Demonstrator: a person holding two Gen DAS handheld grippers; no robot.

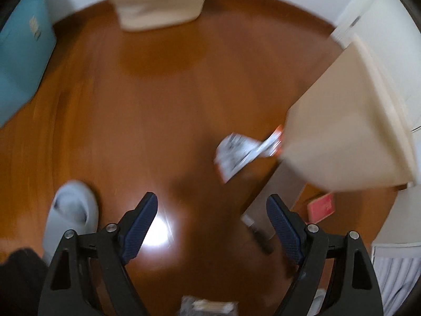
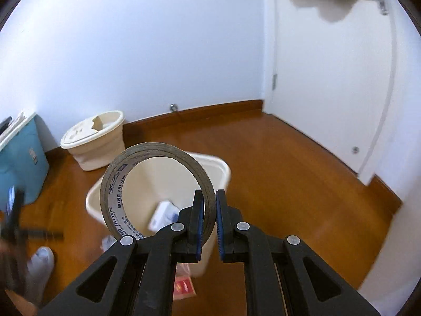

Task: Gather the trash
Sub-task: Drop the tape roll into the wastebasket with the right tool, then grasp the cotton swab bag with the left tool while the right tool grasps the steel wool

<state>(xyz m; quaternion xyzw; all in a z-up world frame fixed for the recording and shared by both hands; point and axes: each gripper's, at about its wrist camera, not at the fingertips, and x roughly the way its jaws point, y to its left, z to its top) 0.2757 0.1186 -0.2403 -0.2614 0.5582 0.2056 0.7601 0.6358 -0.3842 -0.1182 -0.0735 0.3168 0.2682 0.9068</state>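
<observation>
Right wrist view: the right gripper [image 2: 209,220] has its black, blue-padded fingers nearly closed on the rim of a roll of tape [image 2: 155,187], a thin brown ring with a grey printed inner face. The roll stands upright, held above the open mouth of a cream plastic bin [image 2: 223,169] with a rounded rectangular rim and smooth walls. A white carton [image 2: 164,214] lies in the bottom of the bin. Behind it, by the wall, stands a round cream bucket [image 2: 92,144] with a lid, and at the left edge a teal box [image 2: 23,163]. A small red packet [image 2: 184,288] lies on the floor just beside the bin's base.

Left wrist view, strongly blurred: the left gripper [image 1: 211,220] has its fingers spread wide with nothing between them, pointing down at the glossy brown wooden floor [image 1: 158,105]. A crumpled printed wrapper [image 1: 238,152] with an orange edge lies on the floor against the bin's near corner. A grey slipper [image 1: 71,210] sits beside the left finger.

Bare floor lies open between the bin, the bucket and the white walls; the bin's rim is unobstructed.
</observation>
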